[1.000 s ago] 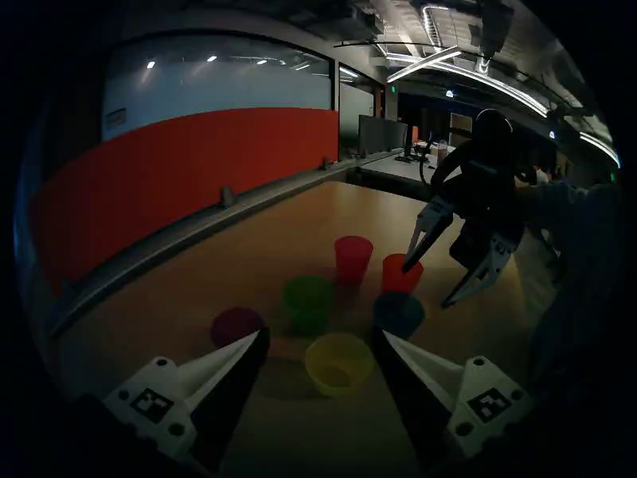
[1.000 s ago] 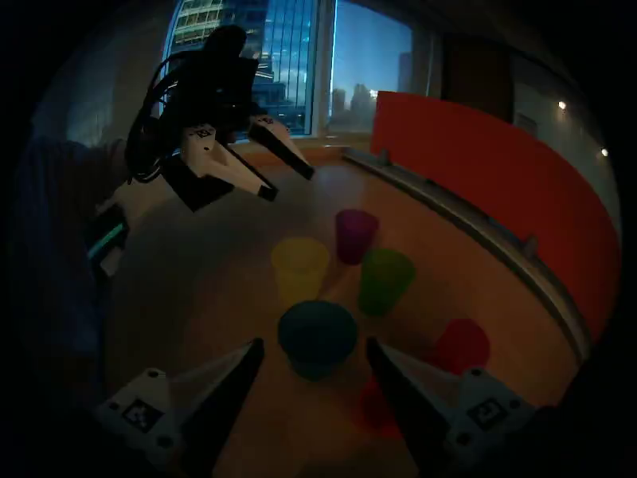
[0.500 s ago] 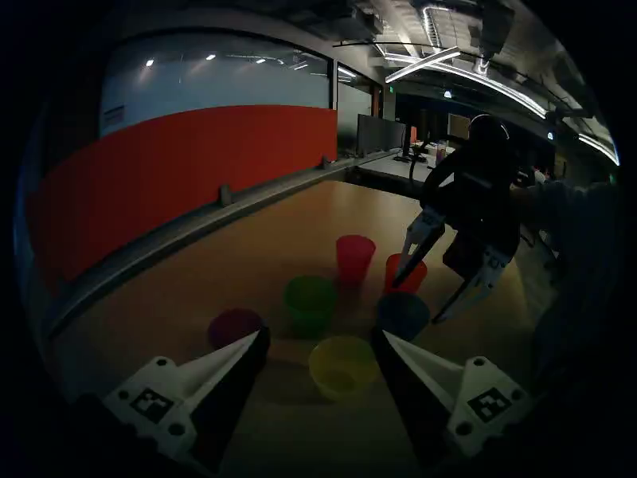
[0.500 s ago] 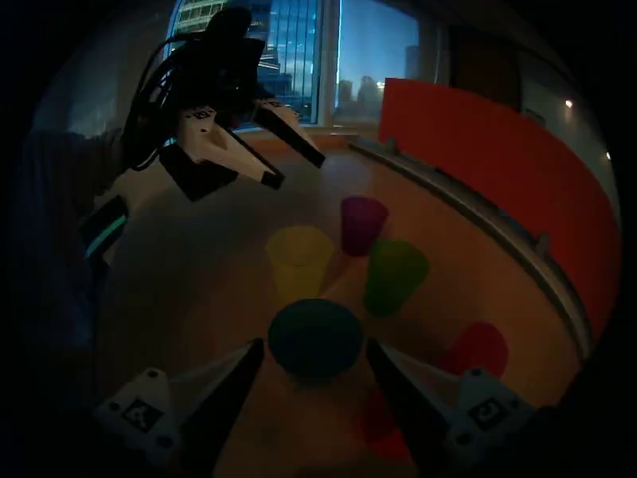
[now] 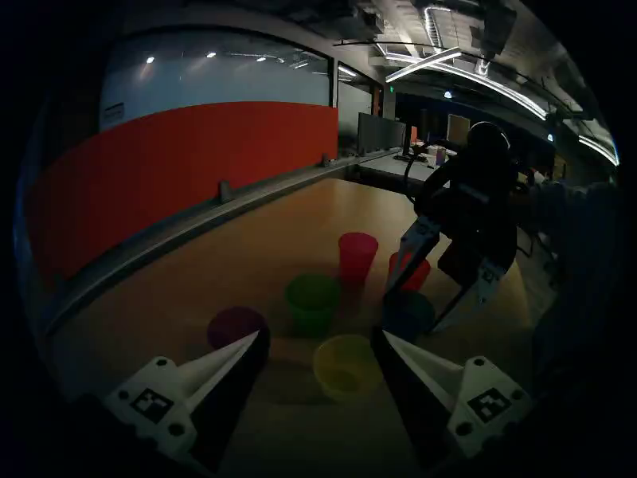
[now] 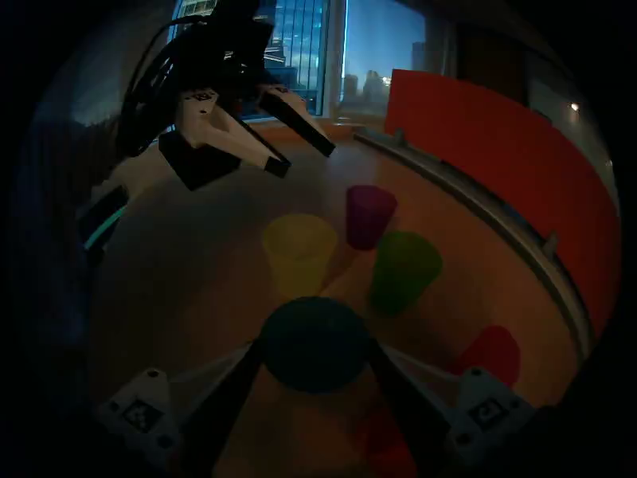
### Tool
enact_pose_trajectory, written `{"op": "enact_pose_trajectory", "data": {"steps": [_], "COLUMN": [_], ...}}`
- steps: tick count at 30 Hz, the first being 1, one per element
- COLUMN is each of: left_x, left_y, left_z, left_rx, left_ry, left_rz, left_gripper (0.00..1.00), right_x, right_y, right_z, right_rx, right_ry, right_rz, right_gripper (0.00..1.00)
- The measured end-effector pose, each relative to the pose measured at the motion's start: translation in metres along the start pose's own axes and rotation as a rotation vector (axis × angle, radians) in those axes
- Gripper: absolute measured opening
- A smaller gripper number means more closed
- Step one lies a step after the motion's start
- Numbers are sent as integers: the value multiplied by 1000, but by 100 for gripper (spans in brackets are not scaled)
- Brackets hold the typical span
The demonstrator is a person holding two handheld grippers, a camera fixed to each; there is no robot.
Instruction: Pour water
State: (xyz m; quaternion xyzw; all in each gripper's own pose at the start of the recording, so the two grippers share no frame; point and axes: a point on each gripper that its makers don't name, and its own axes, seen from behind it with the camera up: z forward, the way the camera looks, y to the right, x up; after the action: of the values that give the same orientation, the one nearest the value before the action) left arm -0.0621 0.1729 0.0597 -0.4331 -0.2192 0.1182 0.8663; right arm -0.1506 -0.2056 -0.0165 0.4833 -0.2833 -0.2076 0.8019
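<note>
No words or numbers can be read. Square black-and-white code tags (image 5: 151, 404) sit on the gripper fingers (image 5: 215, 362). A pale wall sign (image 5: 112, 115) may hold lettering, but it is too dim to read.

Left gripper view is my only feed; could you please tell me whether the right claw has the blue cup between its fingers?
Observer: Yes; the right gripper view shows the blue cup between the open fingertips of the right claw, one on each side.
Operator: Thank you; how does my left claw look from there?
Observer: The left claw hangs open above the table, beyond the yellow cup, not around it.
</note>
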Motion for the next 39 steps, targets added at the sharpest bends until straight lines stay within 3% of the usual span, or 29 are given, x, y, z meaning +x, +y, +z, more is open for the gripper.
{"op": "enact_pose_trajectory", "data": {"steps": [14,26,39], "left_x": [1,0,-2], "left_y": [1,3,4], "left_z": [5,10,18], "left_rx": [-6,-10,-10], "left_ry": [-2,-12,-40], "left_rz": [-1,3,21], "left_gripper": [94,94,94], "right_x": [-3,0,29], "right_y": [0,-1,3], "right_z": [8,6,-31], "right_rx": [2,11,-27], "right_ry": [3,34,156], "right_rz": [-12,15,28], "right_gripper": [96,95,94]}}
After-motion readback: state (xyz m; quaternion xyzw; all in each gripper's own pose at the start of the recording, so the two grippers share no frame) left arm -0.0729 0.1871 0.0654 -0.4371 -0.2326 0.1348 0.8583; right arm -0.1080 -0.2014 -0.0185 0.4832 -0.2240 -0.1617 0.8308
